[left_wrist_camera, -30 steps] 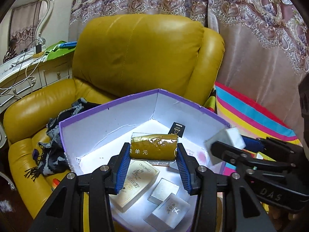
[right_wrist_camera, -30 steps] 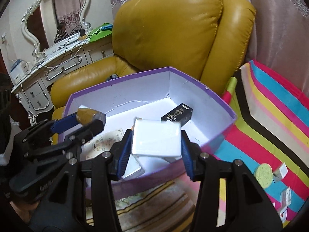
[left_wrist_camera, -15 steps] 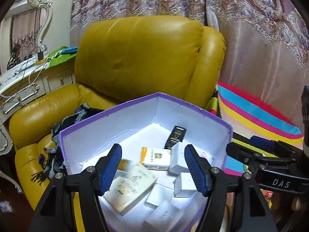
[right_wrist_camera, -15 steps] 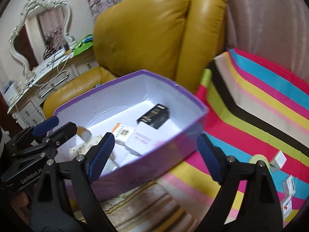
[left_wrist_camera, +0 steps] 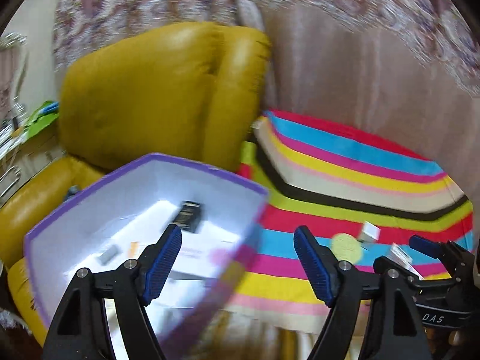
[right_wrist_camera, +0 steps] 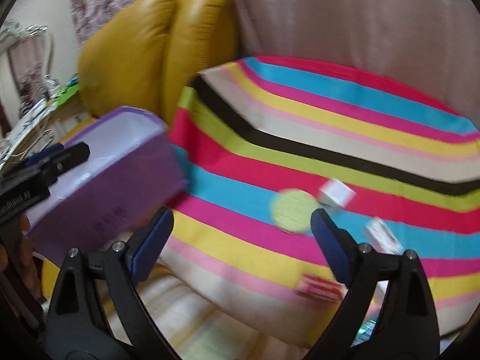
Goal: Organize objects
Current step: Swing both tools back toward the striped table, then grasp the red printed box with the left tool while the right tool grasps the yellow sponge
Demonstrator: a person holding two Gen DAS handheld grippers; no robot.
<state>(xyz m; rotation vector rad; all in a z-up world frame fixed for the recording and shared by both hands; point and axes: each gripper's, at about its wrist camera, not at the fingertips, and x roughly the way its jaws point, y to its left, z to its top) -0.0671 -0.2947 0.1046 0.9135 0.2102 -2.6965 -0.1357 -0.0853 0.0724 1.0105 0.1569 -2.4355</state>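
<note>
A mustard-yellow leather armchair (left_wrist_camera: 156, 90) fills the left of both views, with a pinkish patterned curtain (left_wrist_camera: 360, 69) behind it. To its right spreads a striped blanket (right_wrist_camera: 315, 126) in red, blue, yellow, pink, cream and black bands; what lies under the blanket cannot be told.

A purple box (left_wrist_camera: 144, 162) with a white inside sits on the armchair's seat, its near corner just beside the blanket's edge. Both views are blurred, so its contents read only roughly: a small black carton (left_wrist_camera: 189, 214) near the back wall and several pale cartons (left_wrist_camera: 108, 255) scattered over the floor of the box.

The left gripper (left_wrist_camera: 237, 261) is held level above the near right corner of the box, pointing toward the chair and blanket; its jaws are spread wide with nothing between them. The right gripper (right_wrist_camera: 240, 240) reaches out over the blanket to the right of the box, tilted slightly down, and its jaws are likewise spread wide and empty. A bit of a hand (right_wrist_camera: 13, 249) shows at the left edge of the right wrist view, behind the left gripper.

Loose on the blanket, ahead of the right gripper, lie a round yellow-green sponge (right_wrist_camera: 292, 210), a small white cube-shaped carton (right_wrist_camera: 336, 193) touching or just beside it, another white carton (right_wrist_camera: 381, 235) nearer the right finger, and a red-and-white packet (right_wrist_camera: 318, 288) closest to the camera.
</note>
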